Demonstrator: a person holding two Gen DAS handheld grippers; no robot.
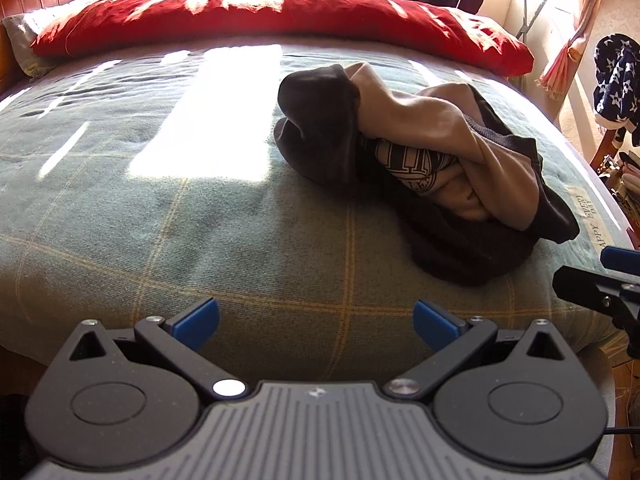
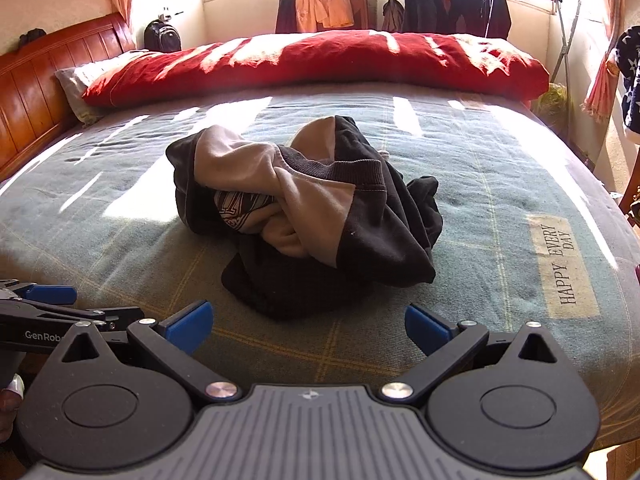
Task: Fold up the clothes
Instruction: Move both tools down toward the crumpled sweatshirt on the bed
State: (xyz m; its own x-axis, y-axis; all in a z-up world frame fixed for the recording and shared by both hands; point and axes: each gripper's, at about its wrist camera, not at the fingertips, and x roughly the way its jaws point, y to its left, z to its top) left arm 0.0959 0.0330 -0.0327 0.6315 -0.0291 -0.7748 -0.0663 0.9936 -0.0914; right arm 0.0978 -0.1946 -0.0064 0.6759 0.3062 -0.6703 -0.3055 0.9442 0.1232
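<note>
Two grippers, left gripper [image 1: 316,322] and right gripper [image 2: 308,326], are hovering with blue-tipped fingers spread wide and empty, while the crumpled black-and-tan sweatshirt [image 2: 304,208] is lying ahead of them on the green plaid bed [image 2: 460,184].

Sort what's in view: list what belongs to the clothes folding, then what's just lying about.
For the job:
crumpled black-and-tan sweatshirt
left gripper, open
right gripper, open
green plaid blanket, the work surface

Lying about:
red duvet
backpack
hanging jackets

Bare blanket [image 2: 120,240] lies open around the crumpled sweatshirt [image 2: 312,208]; red duvet [image 2: 320,60] blocks the far side.
</note>
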